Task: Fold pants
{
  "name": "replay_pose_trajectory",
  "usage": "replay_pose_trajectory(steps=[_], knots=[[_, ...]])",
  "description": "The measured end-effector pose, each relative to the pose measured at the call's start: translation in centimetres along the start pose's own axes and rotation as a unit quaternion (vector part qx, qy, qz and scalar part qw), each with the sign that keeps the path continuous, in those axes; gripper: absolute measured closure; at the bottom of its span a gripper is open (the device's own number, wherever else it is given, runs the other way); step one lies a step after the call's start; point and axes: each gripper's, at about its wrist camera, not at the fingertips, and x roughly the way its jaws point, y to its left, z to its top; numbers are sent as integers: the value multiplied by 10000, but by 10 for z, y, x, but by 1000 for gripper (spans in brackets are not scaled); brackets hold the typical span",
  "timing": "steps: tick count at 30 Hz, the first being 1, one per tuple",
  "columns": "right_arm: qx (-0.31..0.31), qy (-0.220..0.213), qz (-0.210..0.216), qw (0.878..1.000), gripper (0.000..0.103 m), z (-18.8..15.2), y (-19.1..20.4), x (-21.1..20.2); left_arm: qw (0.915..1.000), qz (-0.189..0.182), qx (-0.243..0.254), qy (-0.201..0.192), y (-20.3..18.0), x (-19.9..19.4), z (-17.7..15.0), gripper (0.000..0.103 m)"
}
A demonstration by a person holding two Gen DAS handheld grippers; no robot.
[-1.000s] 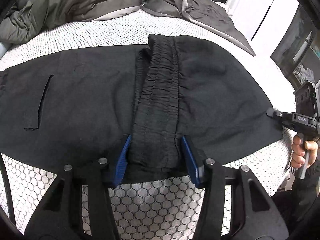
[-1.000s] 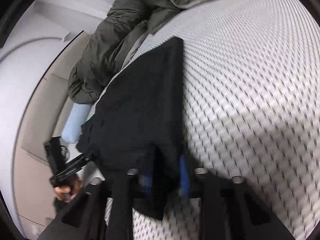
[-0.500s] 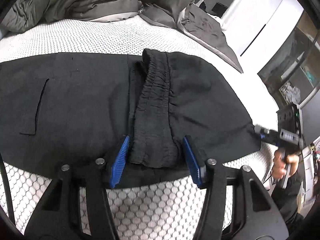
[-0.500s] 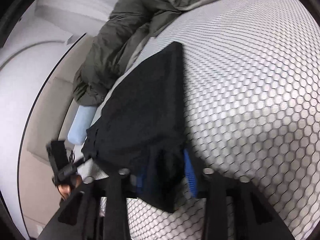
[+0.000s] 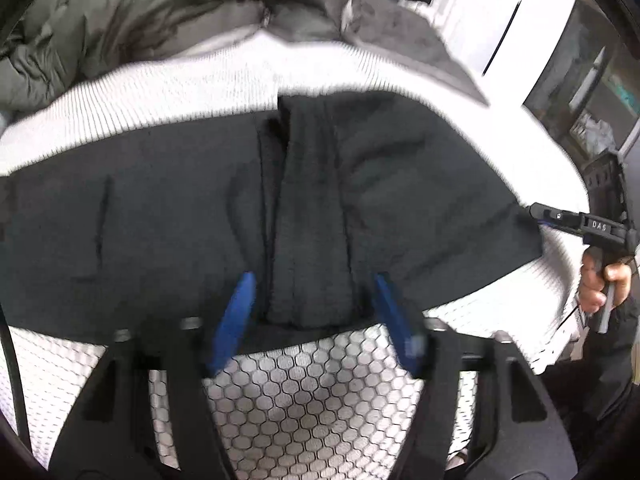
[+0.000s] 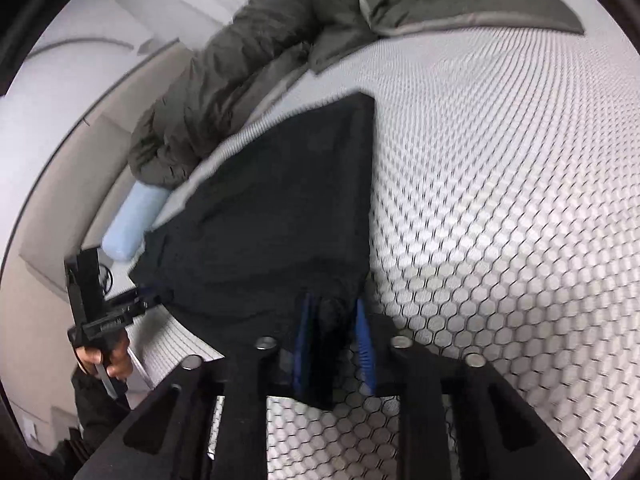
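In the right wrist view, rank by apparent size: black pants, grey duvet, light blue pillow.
1. black pants
2. grey duvet, close to the pants; it runs out of frame, so unsure
3. light blue pillow, clearly smallest

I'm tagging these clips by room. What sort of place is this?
Most likely a bedroom. The black pants lie on a bed with a white honeycomb-patterned cover, a rumpled olive-grey duvet is pushed to its far side, and a pale blue pillow sits at the edge. White panels behind may be wardrobe doors.
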Motion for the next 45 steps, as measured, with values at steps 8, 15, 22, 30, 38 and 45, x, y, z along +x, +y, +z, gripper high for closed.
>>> replay_pose_trajectory(steps=[8, 15, 22, 30, 38, 45], knots=[[-136, -340, 54, 9993, 41, 21, 24, 7, 9978, -69, -589, -302, 18, 22, 71, 23], [-206, -116, -122, 9996, 41, 34, 27, 35, 9958, -334, -638, 571, 25, 103, 126, 74], [-294, -40, -192, 9994, 41, 40, 28, 45, 9965, -239, -643, 486, 42, 109, 130, 89], [-288, -200, -326, 9989, 41, 41, 30, 42, 9981, 310, -482, -246, 16, 44, 106, 51], [-1238, -150, -212, 9920, 41, 22, 85, 60, 9892, 114, 1339, -589, -98, 30, 32, 25], [-1871, 562, -767, 9777, 48, 15, 96, 115, 9953, -260, 924, 134, -63, 66, 26, 31]])
